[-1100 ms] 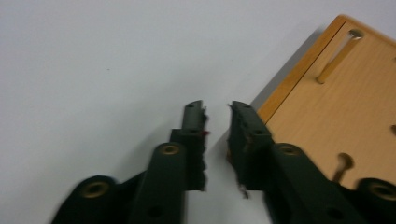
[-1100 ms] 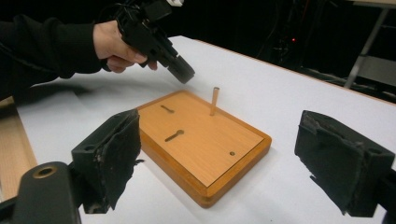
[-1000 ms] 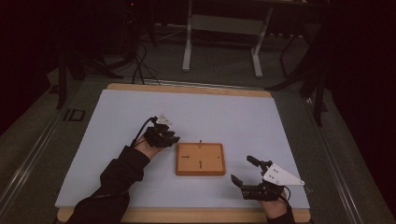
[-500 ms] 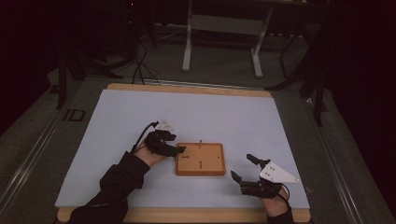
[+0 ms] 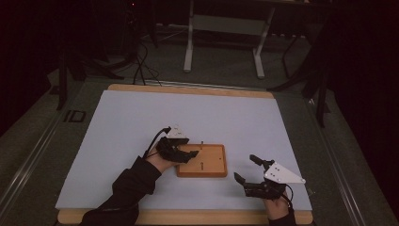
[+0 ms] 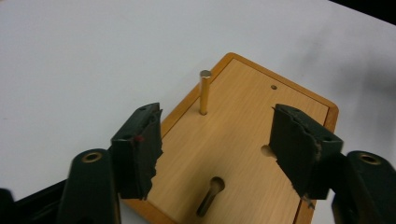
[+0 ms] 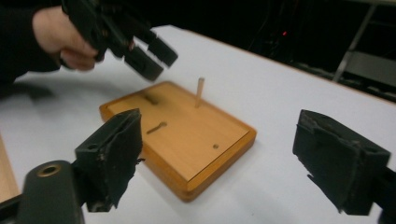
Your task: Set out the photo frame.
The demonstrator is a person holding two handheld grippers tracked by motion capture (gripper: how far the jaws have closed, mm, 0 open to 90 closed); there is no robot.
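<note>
Wooden board (image 5: 202,161) flat on table (image 5: 117,122), near centre, one upright peg (image 6: 204,92) at far edge. Left gripper (image 5: 187,156) over board's left end, jaws just opening, empty, likely lining up on peg. Right gripper (image 5: 245,168) parked right, apart, jaws wide, empty.

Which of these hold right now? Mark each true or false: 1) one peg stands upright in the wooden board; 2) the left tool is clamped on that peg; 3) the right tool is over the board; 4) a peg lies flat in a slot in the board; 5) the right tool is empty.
1) True: one peg stands upright near an edge of the wooden board.
2) False: the left tool hangs open over the board, short of the peg, gripping nothing.
3) False: the right tool sits off the board on the table.
4) True: a lying peg rests in a slot.
5) True: its jaws stand wide apart with nothing between them.
</note>
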